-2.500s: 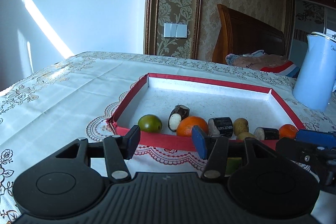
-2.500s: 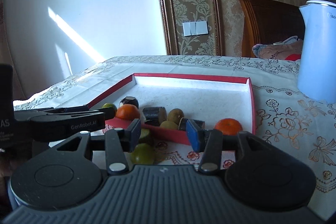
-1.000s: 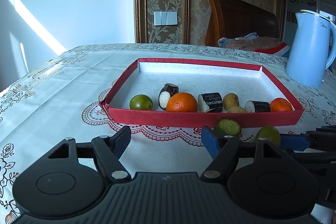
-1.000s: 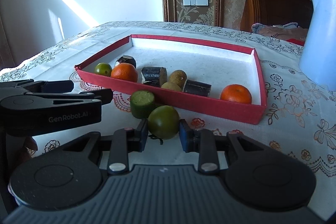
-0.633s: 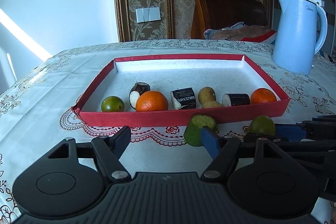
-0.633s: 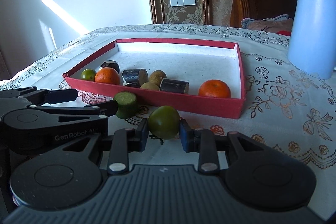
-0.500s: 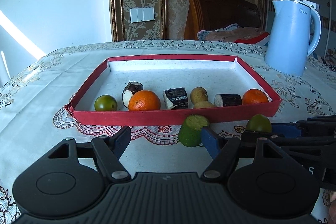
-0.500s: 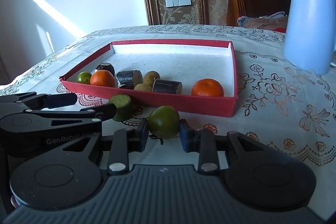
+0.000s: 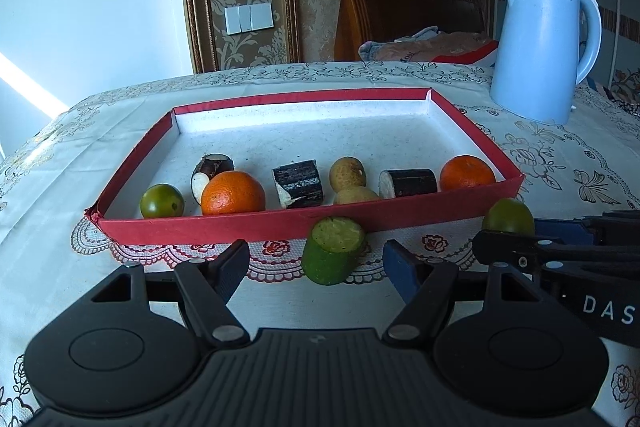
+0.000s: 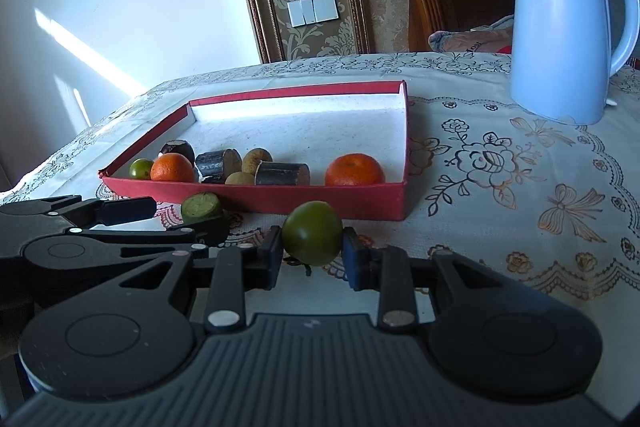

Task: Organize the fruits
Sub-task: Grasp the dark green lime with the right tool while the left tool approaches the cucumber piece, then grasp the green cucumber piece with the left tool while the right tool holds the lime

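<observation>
Holding green round fruit (image 10: 312, 233) in right gripper (image 10: 312, 259), jaws closed on its sides, just outside red tray (image 10: 328, 198) near wall. Fruit firm, smooth, apt to roll; grip at widest part. Left gripper (image 9: 316, 263) jaws wide, empty, around green cut piece (image 9: 333, 244) before tray. Kettle (image 10: 560, 23) well beyond tray; near wall to clear.

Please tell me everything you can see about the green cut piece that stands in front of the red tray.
The green cut piece is a short cylinder with smooth green skin and a pale, rough cut face on top. It stands slightly tilted on the tablecloth, just outside the red tray and close to its near wall. Nothing grips it; the open left gripper frames it.
</observation>
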Demonstrator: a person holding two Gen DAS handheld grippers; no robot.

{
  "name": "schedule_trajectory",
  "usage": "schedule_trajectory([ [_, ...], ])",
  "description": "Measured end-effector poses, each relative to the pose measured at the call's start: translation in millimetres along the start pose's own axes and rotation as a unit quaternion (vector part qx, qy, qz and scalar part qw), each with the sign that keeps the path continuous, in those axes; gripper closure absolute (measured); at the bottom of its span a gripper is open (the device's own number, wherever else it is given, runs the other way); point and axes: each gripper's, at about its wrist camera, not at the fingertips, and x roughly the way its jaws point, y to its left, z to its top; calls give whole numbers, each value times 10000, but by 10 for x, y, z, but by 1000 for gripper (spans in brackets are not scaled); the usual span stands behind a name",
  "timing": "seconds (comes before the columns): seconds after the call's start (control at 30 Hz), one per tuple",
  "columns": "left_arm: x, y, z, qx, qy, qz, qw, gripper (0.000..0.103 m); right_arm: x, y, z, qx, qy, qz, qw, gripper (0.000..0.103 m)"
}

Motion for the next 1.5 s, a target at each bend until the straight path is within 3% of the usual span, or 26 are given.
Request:
schedule_trajectory([
  [0.23,129,68,41,-341,187,26,9992,31,12,-19,-8,66,-22,7,10000,73],
  [0.3,135,66,38,-331,198,-30,9993,45,16,-25,-11,78,-24,8,10000,73],
  [0.57,65,12,21,-197,13,-126,9997,69,24,-39,-26,123,-24,-23,9999,73],
  [0.87,-19,-4,3,-188,-185,-60,9996,72,50,-34,-29,109,32,-56,9999,73],
  [1.13,-177,-10,-23,-146,-621,225,9977,72,61,0,-34,24,43,-121,9999,73],
  [1.5,-277,167,-39,-405,-845,479,9944,72,52,178,-20,-88,-30,-50,9999,73],
])
